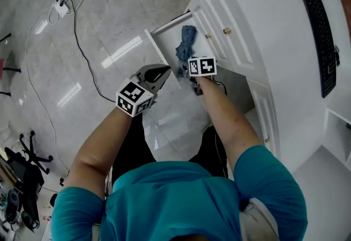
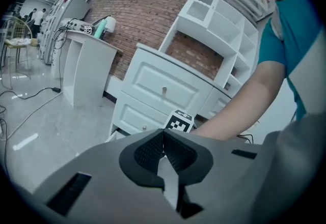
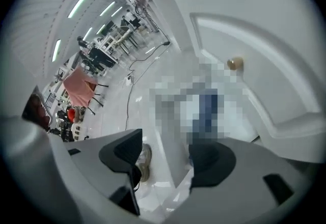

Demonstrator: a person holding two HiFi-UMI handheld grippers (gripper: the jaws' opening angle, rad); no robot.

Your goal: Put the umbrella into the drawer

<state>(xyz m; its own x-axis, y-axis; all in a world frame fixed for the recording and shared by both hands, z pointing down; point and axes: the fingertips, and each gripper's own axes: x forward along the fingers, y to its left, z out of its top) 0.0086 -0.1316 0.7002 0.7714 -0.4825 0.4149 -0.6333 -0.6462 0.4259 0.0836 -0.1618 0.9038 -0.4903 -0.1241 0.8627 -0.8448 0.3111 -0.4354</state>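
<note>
— Since the right hand-held gripper point(image 3: 164, 149) has its jaws spread and empty at the front edge of the drawer point(image 1: 160, 56), is the umbrella point(image 1: 186, 42) in?

— Looks so: it lies inside the open drawer. Only shutting seems left. The left hand-held gripper point(image 2: 164, 139) is pressed together, empty, just beside; both forearms reach forward.
</note>
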